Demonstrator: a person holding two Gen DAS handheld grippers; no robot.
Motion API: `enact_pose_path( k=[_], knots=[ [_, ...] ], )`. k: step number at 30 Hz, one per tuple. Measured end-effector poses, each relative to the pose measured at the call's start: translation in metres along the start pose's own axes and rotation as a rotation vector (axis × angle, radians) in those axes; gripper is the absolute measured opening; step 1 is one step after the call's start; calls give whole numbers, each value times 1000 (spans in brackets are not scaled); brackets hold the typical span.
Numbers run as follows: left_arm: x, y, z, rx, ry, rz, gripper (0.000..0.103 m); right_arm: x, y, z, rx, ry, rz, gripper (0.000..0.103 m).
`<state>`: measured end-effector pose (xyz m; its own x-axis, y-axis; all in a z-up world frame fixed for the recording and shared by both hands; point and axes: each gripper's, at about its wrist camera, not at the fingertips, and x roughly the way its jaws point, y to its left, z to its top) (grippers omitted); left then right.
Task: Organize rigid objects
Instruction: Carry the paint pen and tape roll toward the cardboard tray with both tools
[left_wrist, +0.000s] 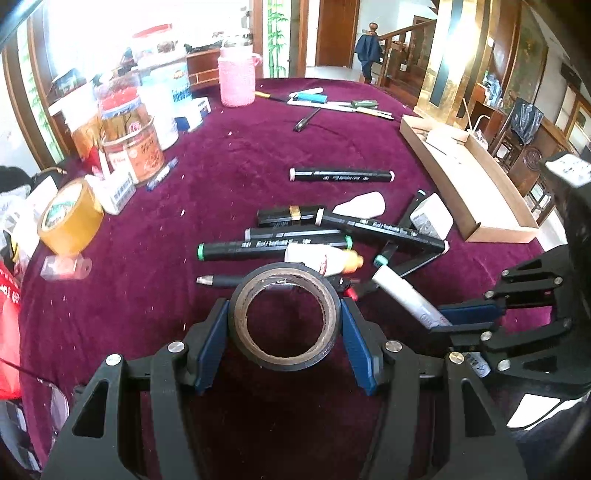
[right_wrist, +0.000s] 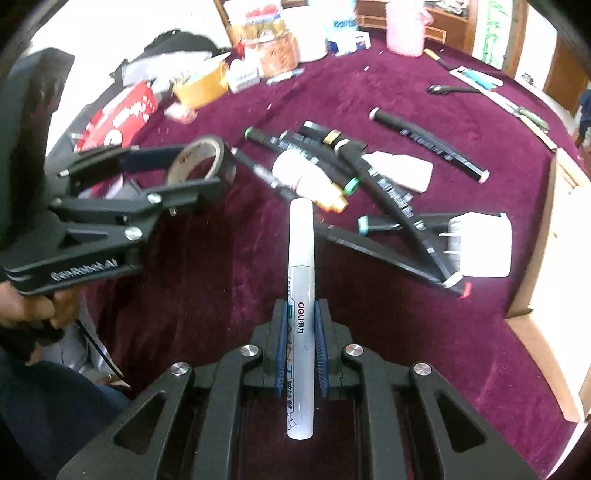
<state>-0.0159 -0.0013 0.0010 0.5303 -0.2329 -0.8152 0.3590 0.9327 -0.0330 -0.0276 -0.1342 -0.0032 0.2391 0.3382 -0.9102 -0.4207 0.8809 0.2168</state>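
My left gripper (left_wrist: 284, 314) is shut on a black tape roll (left_wrist: 284, 354), held above the maroon tablecloth (left_wrist: 147, 240); the roll also shows in the right wrist view (right_wrist: 201, 158). My right gripper (right_wrist: 301, 314) is shut on a white paint marker (right_wrist: 301, 280), pointing forward; the marker also shows in the left wrist view (left_wrist: 404, 295). A pile of black markers (left_wrist: 273, 247), a small white bottle with an orange cap (left_wrist: 325, 260), a white plug adapter (left_wrist: 430, 216) and a white wedge (left_wrist: 360, 205) lie just beyond both grippers.
An open cardboard box (left_wrist: 476, 192) lies at the right. A yellow tape roll (left_wrist: 70, 218), tins and jars (left_wrist: 133, 147) and a pink jar (left_wrist: 236, 79) crowd the left and far side. A lone black marker (left_wrist: 341, 174) and pens (left_wrist: 343, 105) lie farther back.
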Motion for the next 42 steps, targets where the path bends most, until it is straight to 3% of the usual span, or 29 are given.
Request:
enact_pose_path(
  k=[26, 42],
  knots=[
    [3, -77, 58, 159, -63, -31, 58, -68, -82, -17, 246, -164, -22, 13],
    [22, -149, 114, 231, -58, -154, 58, -112, -173, -39, 439, -279, -57, 13]
  ],
)
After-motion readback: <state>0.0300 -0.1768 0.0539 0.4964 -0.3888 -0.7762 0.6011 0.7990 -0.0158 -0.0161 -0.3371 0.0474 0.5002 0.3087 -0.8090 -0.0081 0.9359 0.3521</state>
